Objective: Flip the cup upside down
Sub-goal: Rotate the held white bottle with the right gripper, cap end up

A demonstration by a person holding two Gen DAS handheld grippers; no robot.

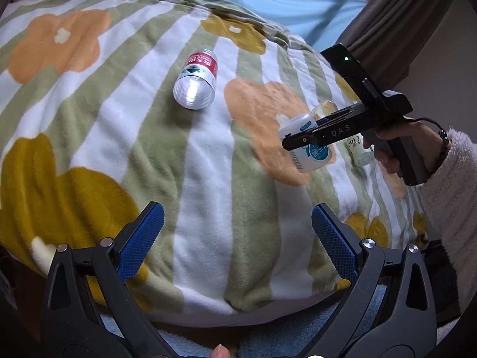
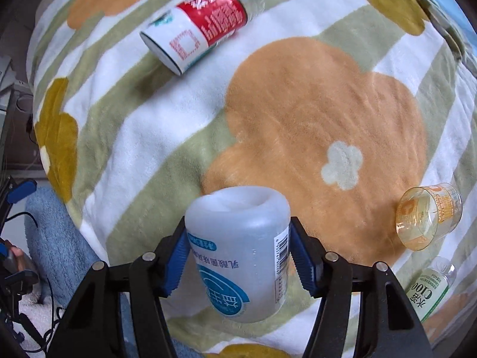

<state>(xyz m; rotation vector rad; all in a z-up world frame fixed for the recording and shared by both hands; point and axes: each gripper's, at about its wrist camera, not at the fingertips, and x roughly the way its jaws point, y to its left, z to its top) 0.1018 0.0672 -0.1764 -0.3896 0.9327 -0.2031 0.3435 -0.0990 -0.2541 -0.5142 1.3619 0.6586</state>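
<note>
A white plastic cup with a blue label is clamped between the blue pads of my right gripper, held above the flower-patterned blanket with its base toward the camera's far side. In the left wrist view the same cup hangs in my right gripper over an orange flower. My left gripper is open and empty, low over the blanket's near edge, well apart from the cup.
A clear cut bottle with a red and white label lies on its side on the blanket; it also shows in the right wrist view. An amber cup and a small green-label bottle lie at right.
</note>
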